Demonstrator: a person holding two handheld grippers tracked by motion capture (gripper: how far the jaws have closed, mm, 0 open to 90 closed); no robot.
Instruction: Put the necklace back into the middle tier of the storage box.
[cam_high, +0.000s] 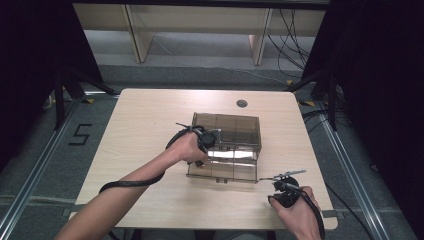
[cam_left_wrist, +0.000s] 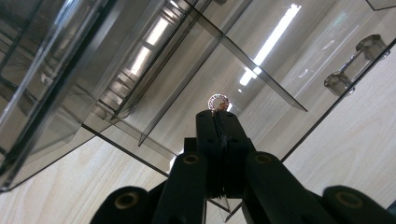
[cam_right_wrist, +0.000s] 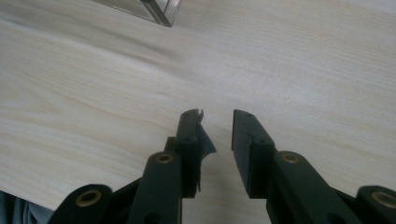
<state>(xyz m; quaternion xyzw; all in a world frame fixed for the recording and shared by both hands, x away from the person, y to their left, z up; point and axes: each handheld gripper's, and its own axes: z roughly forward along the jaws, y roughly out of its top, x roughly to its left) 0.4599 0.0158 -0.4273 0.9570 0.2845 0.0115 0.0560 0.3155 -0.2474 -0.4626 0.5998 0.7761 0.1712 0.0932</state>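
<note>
A smoky, see-through plastic box (cam_high: 235, 131) with drawers stands in the middle of the table. My left gripper (cam_high: 209, 142) reaches into its left front side. In the left gripper view the jaws (cam_left_wrist: 218, 115) are pressed together on a small ring (cam_left_wrist: 218, 101) studded with tiny stones, held at the very tips over a clear shelf of the box (cam_left_wrist: 140, 70). My right gripper (cam_high: 281, 183) rests near the table's front right edge. Its jaws (cam_right_wrist: 217, 117) stand apart over bare wood with nothing between them. A corner of the box (cam_right_wrist: 154, 10) shows at the top of that view.
A clear drawer knob (cam_left_wrist: 356, 64) sits to the right of the ring. The wooden table (cam_high: 145, 125) has a round cable hole (cam_high: 242, 103) behind the box. Dark curtains and metal stands flank the table; cables trail on the floor beyond.
</note>
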